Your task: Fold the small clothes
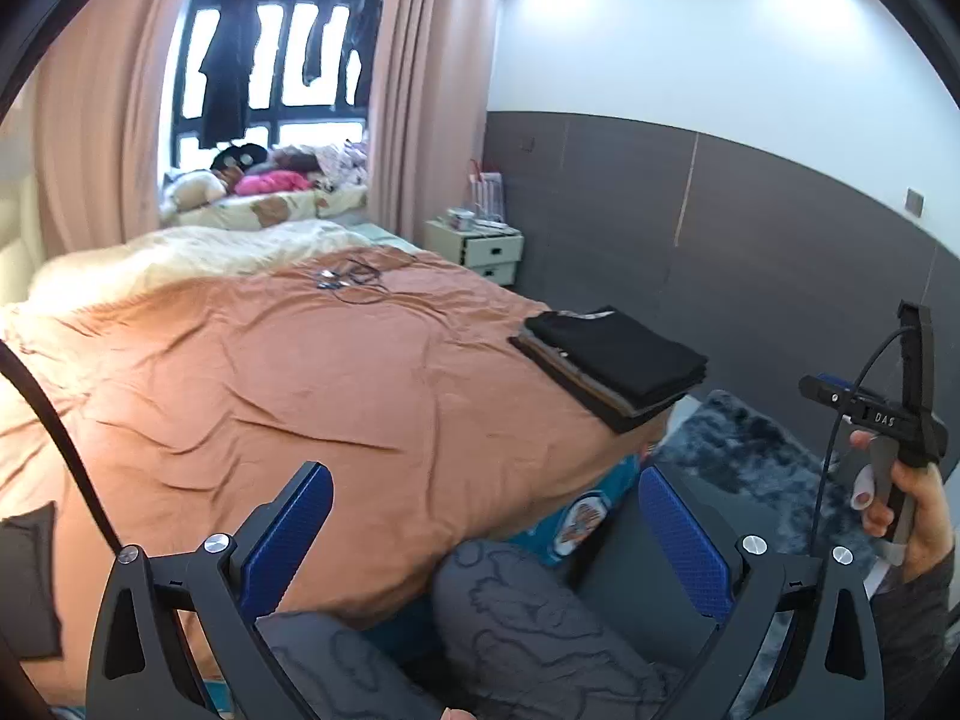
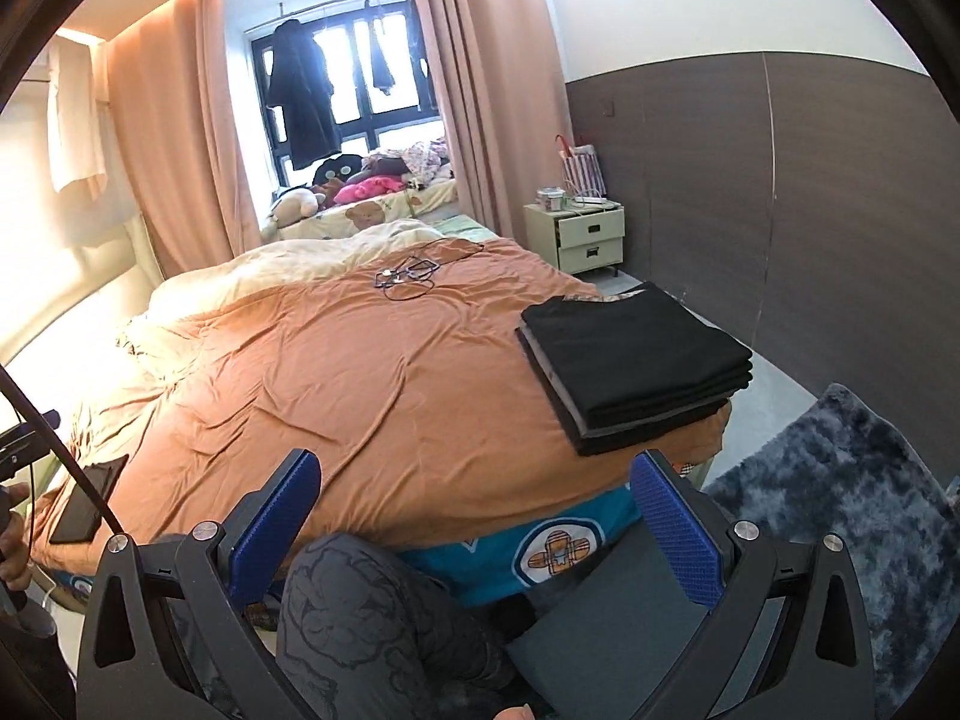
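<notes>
Left wrist view gives us the stack of folded clothes (image 1: 612, 366) first: dark pieces, black on top, squared up and lying flat on the bed (image 1: 300, 372) at its near right corner, with one edge of the stack just over the bed's right edge; in the right wrist view the same stack (image 2: 636, 360) sits at that corner, grey and brown layers showing under the black one; we hold the left gripper (image 1: 486, 531) low over the near edge of the bed, its jaws spread wide with nothing between the blue pads; our right gripper (image 2: 477, 516) is likewise over the near edge, jaws wide apart and holding nothing; neither touches the stack; the right hand (image 1: 912, 504) shows at the right of the left wrist view, wrapped round its handle; below both grippers our knees in grey patterned trousers (image 2: 360, 606) press against the bed's near side, beside a teal sheet (image 2: 522, 558) with a round print; the orange cover is creased and bare across its middle; a tangle of thin cables (image 2: 414, 273) lies toward the far edge; a dark flat device (image 2: 90, 498) rests at the near left corner; beyond the right edge stand a cream nightstand (image 2: 585, 237) and a shaggy blue-grey rug (image 2: 840, 498) on the floor.
</notes>
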Demonstrator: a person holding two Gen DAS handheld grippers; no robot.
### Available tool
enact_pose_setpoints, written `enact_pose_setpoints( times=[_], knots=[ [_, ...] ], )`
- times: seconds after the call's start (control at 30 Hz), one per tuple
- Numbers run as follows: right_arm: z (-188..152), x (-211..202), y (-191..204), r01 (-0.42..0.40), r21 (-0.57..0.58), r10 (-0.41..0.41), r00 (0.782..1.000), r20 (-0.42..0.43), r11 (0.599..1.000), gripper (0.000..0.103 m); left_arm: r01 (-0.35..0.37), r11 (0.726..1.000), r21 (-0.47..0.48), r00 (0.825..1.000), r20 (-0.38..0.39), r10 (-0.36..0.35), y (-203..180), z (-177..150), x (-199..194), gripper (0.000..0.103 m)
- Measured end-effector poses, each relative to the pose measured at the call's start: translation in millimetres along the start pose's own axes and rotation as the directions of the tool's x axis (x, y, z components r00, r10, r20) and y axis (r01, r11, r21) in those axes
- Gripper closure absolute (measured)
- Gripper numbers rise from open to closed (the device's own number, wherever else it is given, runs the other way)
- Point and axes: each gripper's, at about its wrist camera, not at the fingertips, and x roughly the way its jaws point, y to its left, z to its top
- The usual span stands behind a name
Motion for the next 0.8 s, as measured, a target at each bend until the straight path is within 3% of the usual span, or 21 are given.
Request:
enact_pose_setpoints(
  times=[0.27,0.4,0.8],
  knots=[
    [-33,13,18,0.000,-0.053,0.000,1.000,0.007,0.999,0.000,-0.024,1.000,-0.004,0.999,0.037,0.024,2,-38,-15,0.000],
    [-47,13,25,-0.013,-0.046,0.014,1.000,0.015,0.999,0.000,-0.072,0.997,-0.013,0.996,0.053,0.073,3,-54,-15,0.000],
    [-67,26,29,-0.046,-0.043,0.046,0.999,0.016,0.998,0.000,-0.116,0.992,-0.044,0.990,0.079,0.119,8,-64,-8,0.000]
  ],
)
